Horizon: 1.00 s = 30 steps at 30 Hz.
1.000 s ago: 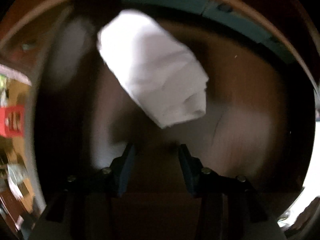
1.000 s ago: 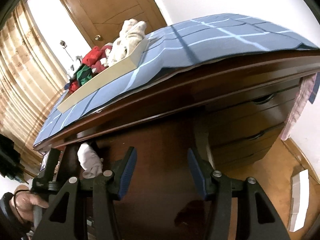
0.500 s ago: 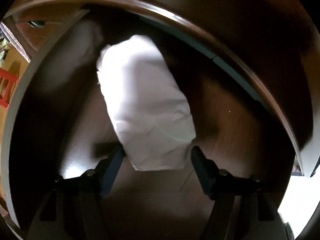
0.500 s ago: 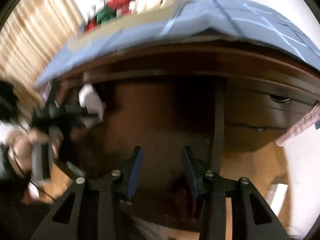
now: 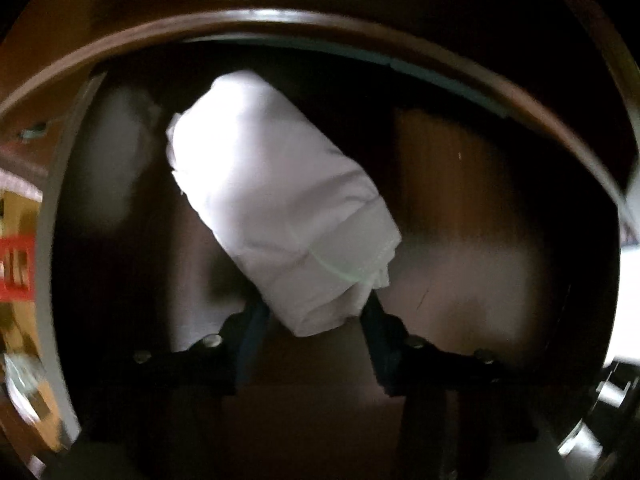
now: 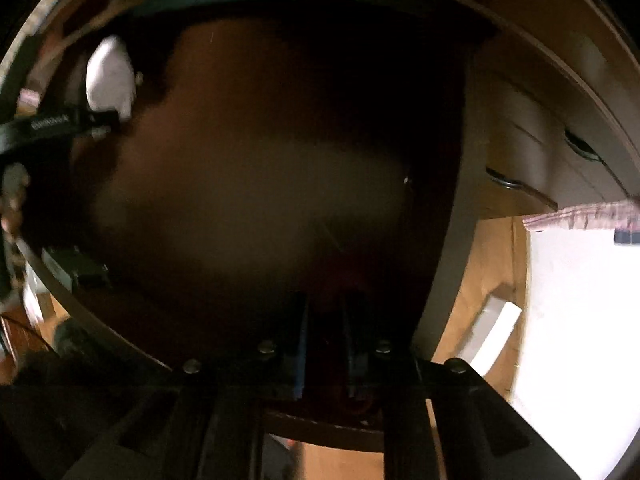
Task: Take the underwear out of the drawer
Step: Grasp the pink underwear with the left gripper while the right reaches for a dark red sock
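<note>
A folded white piece of underwear (image 5: 280,216) lies on the dark wooden bottom of the open drawer (image 5: 480,208). My left gripper (image 5: 314,308) has its jaws around the near end of the fabric, one finger on each side; whether they press it is unclear. The right wrist view shows the same white underwear (image 6: 110,80) at far left with the left gripper (image 6: 100,118) at it. My right gripper (image 6: 324,336) is low over the drawer's front edge (image 6: 320,428), its jaws narrowed on something dark red (image 6: 326,320) between them.
The drawer's rim (image 5: 280,20) arcs over the top. To the right stand closed lower drawers with handles (image 6: 504,178), a hanging checked cloth (image 6: 580,214), wooden floor (image 6: 492,264) and a white wall. A red object (image 5: 16,264) shows at far left.
My left gripper moved forward until its fingers straddle the underwear's near end. My right gripper dropped from outside the dresser down to the drawer and its jaws narrowed.
</note>
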### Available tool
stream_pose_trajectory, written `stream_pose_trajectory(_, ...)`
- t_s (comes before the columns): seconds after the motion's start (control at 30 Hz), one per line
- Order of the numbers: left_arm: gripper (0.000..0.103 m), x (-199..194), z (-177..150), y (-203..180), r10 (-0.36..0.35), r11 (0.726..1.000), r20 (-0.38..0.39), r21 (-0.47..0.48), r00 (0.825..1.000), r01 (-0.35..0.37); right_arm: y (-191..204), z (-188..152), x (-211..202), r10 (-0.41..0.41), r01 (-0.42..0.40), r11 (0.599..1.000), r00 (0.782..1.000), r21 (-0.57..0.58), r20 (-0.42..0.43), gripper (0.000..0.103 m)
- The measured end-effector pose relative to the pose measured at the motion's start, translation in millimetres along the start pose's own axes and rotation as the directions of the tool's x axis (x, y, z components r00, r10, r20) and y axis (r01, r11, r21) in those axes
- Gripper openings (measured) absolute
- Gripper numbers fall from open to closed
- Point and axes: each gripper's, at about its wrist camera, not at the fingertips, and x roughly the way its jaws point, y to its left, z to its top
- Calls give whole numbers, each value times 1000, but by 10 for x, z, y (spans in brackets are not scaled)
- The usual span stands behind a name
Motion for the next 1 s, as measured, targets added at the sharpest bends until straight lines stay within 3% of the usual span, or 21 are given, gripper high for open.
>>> stream_pose_trajectory(0.2,43,-92,-6,48,14,975,-48,221,999,-3,13,13,75,37,-38,999,995,-13,-95,8)
stream_pose_trajectory(0.33,41,-130,62,-40,24,933,-80,359,996,7,10,83,102,142,-137,989,986,55,-89,8)
stream_pose_trajectory(0.37,41,-155,58,-51,23,922,-84,386,996,11,-3,103,109,225,-218,972,971,86,-75,8)
stream_pose_trajectory(0.43,41,-204,38,-73,-11,914,-108,402,994,53,-40,140,92,340,-332,933,940,140,-31,8)
stream_pose_trajectory(0.5,41,-244,136,-30,-45,912,-121,400,992,91,-86,174,-41,396,-399,905,917,146,54,8)
stream_pose_trajectory(0.57,41,-297,184,10,-61,907,-121,408,991,106,-133,162,-207,371,-381,915,924,136,94,8)
stream_pose_trajectory(0.67,46,-432,262,56,-97,896,-98,424,990,130,-139,144,-354,287,-290,950,957,113,45,10)
stream_pose_trajectory(0.73,50,-528,275,98,-129,894,-79,422,988,150,-173,117,-420,257,-260,959,965,108,42,11)
stream_pose_trajectory(0.83,53,-644,372,167,-181,895,-74,401,981,196,-260,128,-461,320,-331,933,942,140,98,18)
stream_pose_trajectory(0.9,56,-704,462,233,-194,898,-79,388,978,210,-360,137,-469,406,-429,890,900,155,158,31)
stream_pose_trajectory(0.93,58,-725,447,262,-197,901,-75,380,978,211,-341,175,-495,421,-448,880,890,159,178,35)
stream_pose_trajectory(0.97,62,-729,426,314,-199,904,-65,374,978,208,-330,174,-493,418,-447,881,889,155,188,43)
stream_pose_trajectory(1.0,64,-715,323,296,-201,909,-50,364,978,205,-304,176,-484,393,-419,898,902,138,180,45)
